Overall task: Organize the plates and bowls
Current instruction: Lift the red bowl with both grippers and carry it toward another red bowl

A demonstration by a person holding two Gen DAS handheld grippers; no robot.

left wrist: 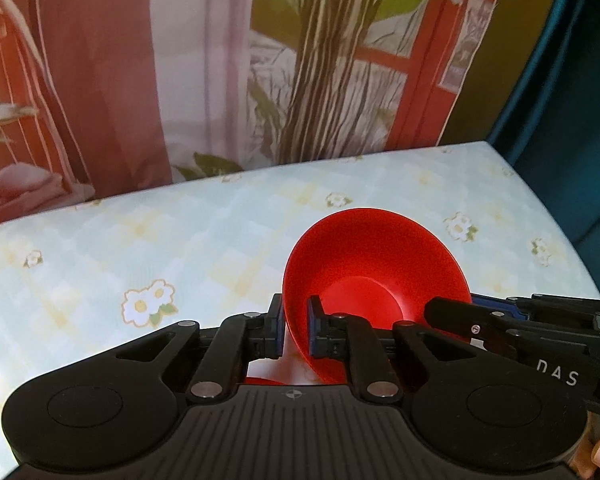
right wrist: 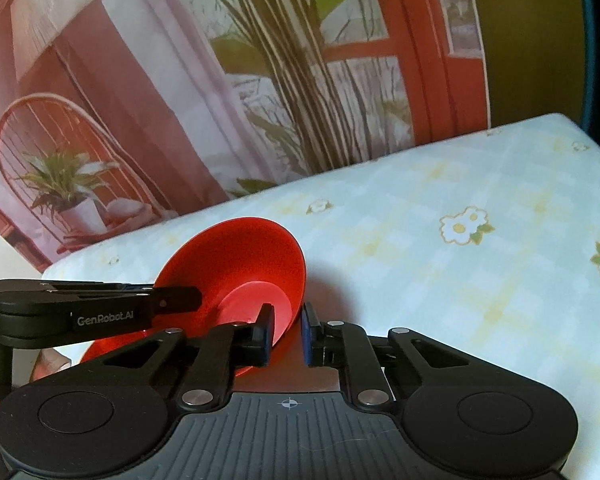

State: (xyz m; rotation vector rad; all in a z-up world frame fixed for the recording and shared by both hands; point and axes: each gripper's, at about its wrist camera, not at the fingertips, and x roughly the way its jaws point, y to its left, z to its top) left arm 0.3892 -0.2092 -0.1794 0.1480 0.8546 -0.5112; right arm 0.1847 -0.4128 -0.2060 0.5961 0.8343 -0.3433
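Observation:
A red bowl point(left wrist: 374, 270) is held tilted above the floral tablecloth, its open side facing the cameras. My left gripper point(left wrist: 294, 330) is shut on the bowl's left rim, one finger inside and one outside. My right gripper point(right wrist: 286, 334) is shut on the opposite rim of the same red bowl point(right wrist: 240, 276). The right gripper's fingers point(left wrist: 460, 316) enter the left wrist view from the right. The left gripper's fingers point(right wrist: 172, 298) enter the right wrist view from the left. A second red piece point(right wrist: 100, 350) shows low under the bowl, mostly hidden.
The table point(left wrist: 180, 248) has a pale checked cloth with daisy prints. A printed backdrop point(left wrist: 220, 60) of curtains, plant and red window stands right behind its far edge. A dark teal curtain point(left wrist: 572, 100) hangs past the right edge.

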